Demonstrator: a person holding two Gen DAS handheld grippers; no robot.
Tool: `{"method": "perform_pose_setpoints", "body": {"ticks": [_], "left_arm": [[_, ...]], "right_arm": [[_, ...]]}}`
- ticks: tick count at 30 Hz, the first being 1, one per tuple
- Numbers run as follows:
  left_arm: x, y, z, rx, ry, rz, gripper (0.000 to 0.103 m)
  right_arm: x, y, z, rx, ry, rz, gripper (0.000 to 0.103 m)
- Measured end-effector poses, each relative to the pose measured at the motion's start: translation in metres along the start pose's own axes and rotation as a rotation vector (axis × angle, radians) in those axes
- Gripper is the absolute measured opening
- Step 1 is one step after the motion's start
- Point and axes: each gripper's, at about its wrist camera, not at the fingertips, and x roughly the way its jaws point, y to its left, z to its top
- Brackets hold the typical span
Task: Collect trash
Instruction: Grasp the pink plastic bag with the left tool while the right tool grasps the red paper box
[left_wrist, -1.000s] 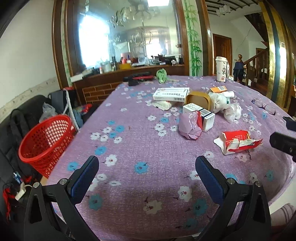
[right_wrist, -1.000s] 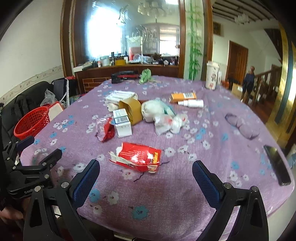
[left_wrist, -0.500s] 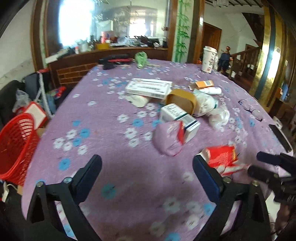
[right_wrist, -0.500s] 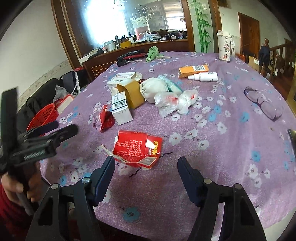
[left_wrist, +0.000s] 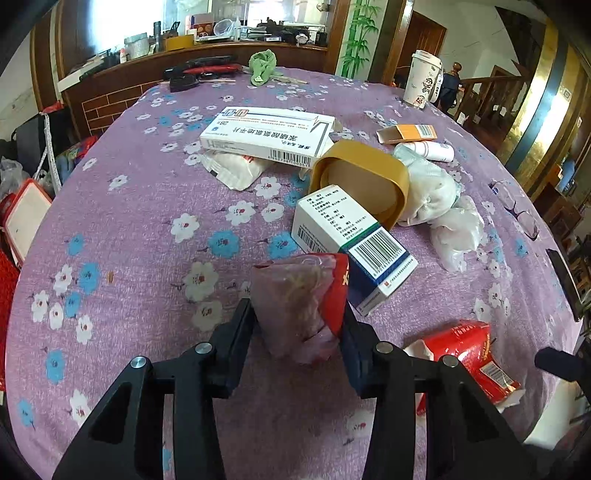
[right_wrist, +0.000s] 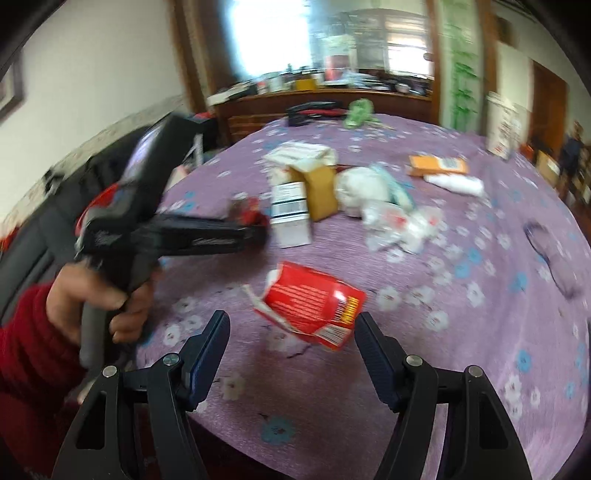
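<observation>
Jaws around wrapper (left_wrist: 295, 306), left-wrist view only

left hand-held gripper (left_wrist: 297, 325) has just closed around crumpled wrapper (left_wrist: 295, 302).

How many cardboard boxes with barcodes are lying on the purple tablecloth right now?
3. The long flat white medicine box lies farthest back, the small white-and-blue carton sits against the tan tub, and the orange carton lies near the paper cup. Others may be hidden under the clutter.
</observation>
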Motion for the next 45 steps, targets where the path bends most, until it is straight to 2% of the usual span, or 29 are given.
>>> {"method": "perform_pose_setpoints", "body": {"ticks": [3,5,6,8,10,13,18,25,33,45], "left_arm": [[0.0,0.0,0.001,0.009,-0.002,-0.001,0.041],[-0.001,0.001,0.0,0.012,-0.003,0.003,0.04],[-0.003,0.002,0.0,0.015,-0.006,0.006,0.04],[-0.003,0.005,-0.001,0.011,-0.004,0.002,0.04],[-0.004,0.007,-0.001,0.007,-0.005,0.004,0.04],[-0.005,0.01,-0.002,0.005,-0.015,0.003,0.039],[-0.011,0.01,-0.003,-0.005,-0.036,-0.015,0.039],[-0.021,0.009,-0.006,-0.006,-0.063,-0.006,0.039],[-0.033,0.01,-0.006,-0.009,-0.091,0.008,0.039],[-0.051,0.023,-0.008,-0.026,-0.124,0.034,0.039]], "right_arm": [[0.014,0.009,0.006,-0.106,0.043,-0.008,0.067],[0.026,0.014,0.007,-0.166,0.078,-0.022,0.054],[0.035,0.016,0.007,-0.197,0.108,-0.032,0.051],[0.046,0.016,0.006,-0.226,0.14,-0.055,0.033],[0.053,0.017,0.005,-0.242,0.162,-0.065,0.021],[0.049,0.017,0.006,-0.231,0.133,-0.073,0.011],[0.035,0.011,0.012,-0.143,0.082,-0.055,0.008],[0.02,0.001,0.022,-0.005,0.024,0.013,0.006],[0.012,0.006,0.032,0.046,-0.015,0.055,0.006],[0.02,0.011,0.055,0.113,-0.013,0.131,0.006]]}}
